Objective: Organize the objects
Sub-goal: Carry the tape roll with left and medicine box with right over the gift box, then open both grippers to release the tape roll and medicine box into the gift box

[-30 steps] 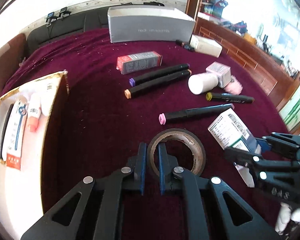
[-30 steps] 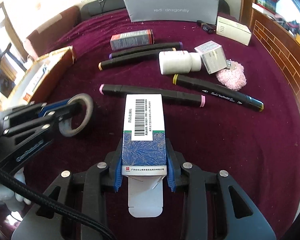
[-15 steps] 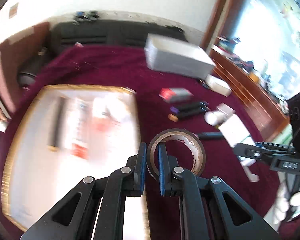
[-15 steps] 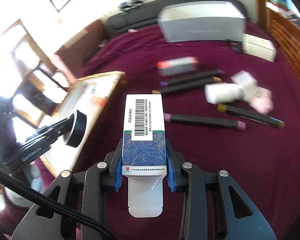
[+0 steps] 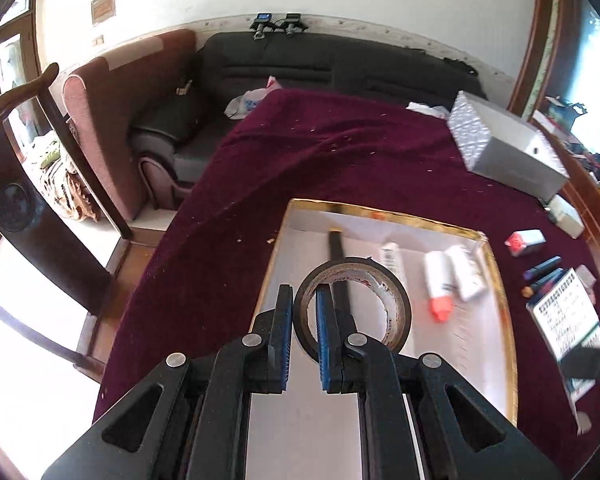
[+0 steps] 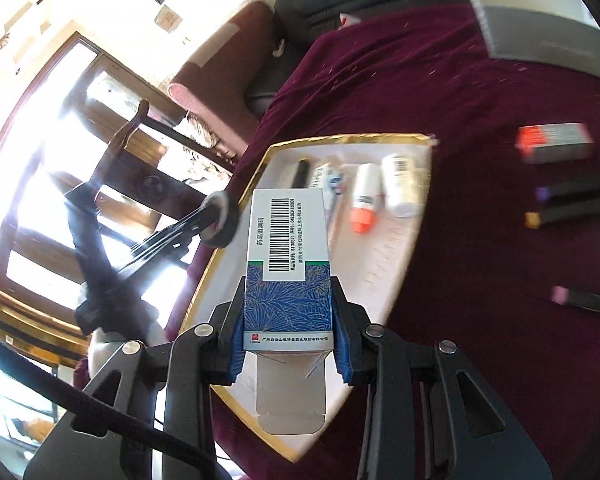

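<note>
Glossy tape roll (image 5: 352,308), printed cardboard carton (image 6: 288,264)

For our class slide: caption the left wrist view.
Left gripper holds a brown tape roll above the gold-rimmed white tray.

Tray (image 5: 500,264) on table (image 5: 340,148), near its left edge. In tray, left to right: marker (image 5: 336,248), tube (image 5: 392,260), capped bottle (image 5: 436,280), second bottle (image 5: 466,274). Tape roll (image 5: 352,304) held above tray's near-left part. Medicine carton (image 6: 288,264) held above tray's near end. Large box (image 5: 504,148) at table's far right. Small carton (image 6: 556,148) and markers (image 6: 572,200) right of tray. Sofa (image 5: 320,68) behind table.
</note>
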The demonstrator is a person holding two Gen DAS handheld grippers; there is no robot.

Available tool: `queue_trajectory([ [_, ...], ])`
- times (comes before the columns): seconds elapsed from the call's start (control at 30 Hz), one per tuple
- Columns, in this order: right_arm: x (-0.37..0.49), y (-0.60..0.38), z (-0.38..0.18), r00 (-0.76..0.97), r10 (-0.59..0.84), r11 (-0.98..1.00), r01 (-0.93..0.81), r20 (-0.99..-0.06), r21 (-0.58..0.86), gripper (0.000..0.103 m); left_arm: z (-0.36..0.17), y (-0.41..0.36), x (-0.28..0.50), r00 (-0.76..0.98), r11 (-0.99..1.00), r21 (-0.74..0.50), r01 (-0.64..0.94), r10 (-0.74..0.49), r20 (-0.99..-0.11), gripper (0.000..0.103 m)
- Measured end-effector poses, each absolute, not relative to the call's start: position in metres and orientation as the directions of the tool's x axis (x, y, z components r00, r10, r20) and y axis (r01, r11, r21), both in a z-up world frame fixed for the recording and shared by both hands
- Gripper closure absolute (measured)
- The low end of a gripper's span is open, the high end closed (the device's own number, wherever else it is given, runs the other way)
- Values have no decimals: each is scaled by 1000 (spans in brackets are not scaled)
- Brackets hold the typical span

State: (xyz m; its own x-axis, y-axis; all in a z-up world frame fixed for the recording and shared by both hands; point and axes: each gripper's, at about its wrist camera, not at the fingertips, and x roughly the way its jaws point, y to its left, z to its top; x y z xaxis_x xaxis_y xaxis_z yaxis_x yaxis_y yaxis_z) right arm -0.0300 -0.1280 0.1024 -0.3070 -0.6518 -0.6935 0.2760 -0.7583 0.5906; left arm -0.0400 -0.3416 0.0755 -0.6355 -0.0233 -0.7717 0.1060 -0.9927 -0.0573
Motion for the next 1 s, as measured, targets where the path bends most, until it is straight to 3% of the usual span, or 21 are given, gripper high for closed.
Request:
queue_trajectory([
  [0.13,-53,-162,86,-257,-665,-747,242,-701,619,70,51,-349,-67,-601,-993,-53,110,-24,-799,94],
  [0.4,-105,-201,42,-177,-754,-653,88,-633,752,70,33,-355,-91,-577,-993,-56,105,-15,-817,94],
  [0.67,-135,-204,23,-225,-678,-719,0,-700,695,70,35,-355,-90,-587,-993,-42,108,-30,-809,94],
  [0.87,-135,-206,24,-232,-618,-773,6,-751,634,70,42,-368,-78,-580,-977,-150,149,36,-814,92],
  [1.0,-133,-205,22,-238,-600,-787,5,-764,616,70,57,-373,-59,-610,-971,-182,155,50,-791,82],
])
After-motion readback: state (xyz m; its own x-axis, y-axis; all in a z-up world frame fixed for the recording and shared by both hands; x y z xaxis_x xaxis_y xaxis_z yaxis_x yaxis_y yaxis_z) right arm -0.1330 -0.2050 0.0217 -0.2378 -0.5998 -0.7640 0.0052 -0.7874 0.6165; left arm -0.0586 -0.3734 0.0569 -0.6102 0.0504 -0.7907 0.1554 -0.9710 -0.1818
